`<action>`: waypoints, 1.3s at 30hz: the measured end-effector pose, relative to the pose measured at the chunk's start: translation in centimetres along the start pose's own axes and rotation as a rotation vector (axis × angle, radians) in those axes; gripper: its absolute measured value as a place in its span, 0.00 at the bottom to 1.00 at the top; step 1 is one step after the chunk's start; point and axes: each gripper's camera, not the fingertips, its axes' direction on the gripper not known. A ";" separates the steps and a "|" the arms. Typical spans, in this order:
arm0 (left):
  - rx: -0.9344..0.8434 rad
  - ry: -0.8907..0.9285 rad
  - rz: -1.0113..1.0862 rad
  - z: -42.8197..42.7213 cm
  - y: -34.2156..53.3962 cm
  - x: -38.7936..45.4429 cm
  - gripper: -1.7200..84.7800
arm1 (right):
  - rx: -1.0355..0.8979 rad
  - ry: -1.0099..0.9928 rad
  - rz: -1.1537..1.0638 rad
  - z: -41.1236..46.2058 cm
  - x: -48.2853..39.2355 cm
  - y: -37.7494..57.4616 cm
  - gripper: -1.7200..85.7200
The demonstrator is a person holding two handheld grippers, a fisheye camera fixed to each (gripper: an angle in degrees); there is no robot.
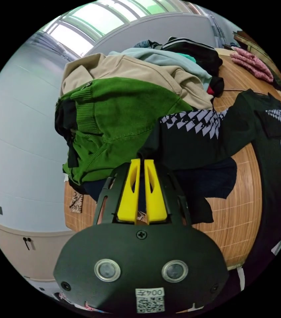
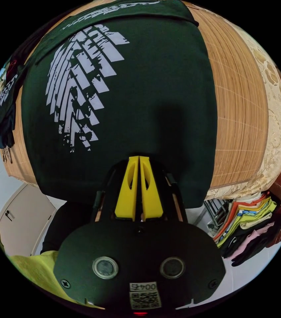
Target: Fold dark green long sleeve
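Ahead of both my grippers lies the bamboo mat [image 2: 240, 109], and the dark green shirt [image 2: 140, 82] is spread across it. From my right gripper [image 2: 139, 159] the shirt's body runs away from the jaws, its white print [image 2: 80, 82] off to the left of the tips, and its near hem hangs over the mat's edge right where the jaws meet. Those yellow jaws are drawn together with only a sliver between them, their tips at the hem; I cannot tell for sure that cloth is pinched between them.

From my left gripper [image 1: 141, 162] I see a heap of clothes just beyond the tips: a bright green knit [image 1: 113, 119] to the left, a beige top [image 1: 127, 71] over it. One sleeve [image 1: 196, 139] of the shirt, with white marks on it, stretches from the tips out to the right, toward the body. My left jaws are nearly closed too, with the sleeve's end at their tips.

Below my right gripper, to the right, folded clothes [image 2: 246, 222] sit stacked.
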 end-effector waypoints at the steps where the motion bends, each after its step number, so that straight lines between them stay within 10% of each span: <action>1: -0.009 0.011 0.011 0.5 -0.2 -0.6 0.07 | 0.001 0.000 -0.001 0.0 -0.1 0.1 0.01; 24: -0.116 0.032 0.260 8.4 -3.9 -6.2 0.07 | 0.083 -0.061 0.023 -1.0 -0.6 2.8 0.02; 39: -0.116 0.057 0.146 12.9 -1.9 -11.3 0.17 | 0.127 -1.120 -0.178 -6.3 -21.8 -5.5 0.12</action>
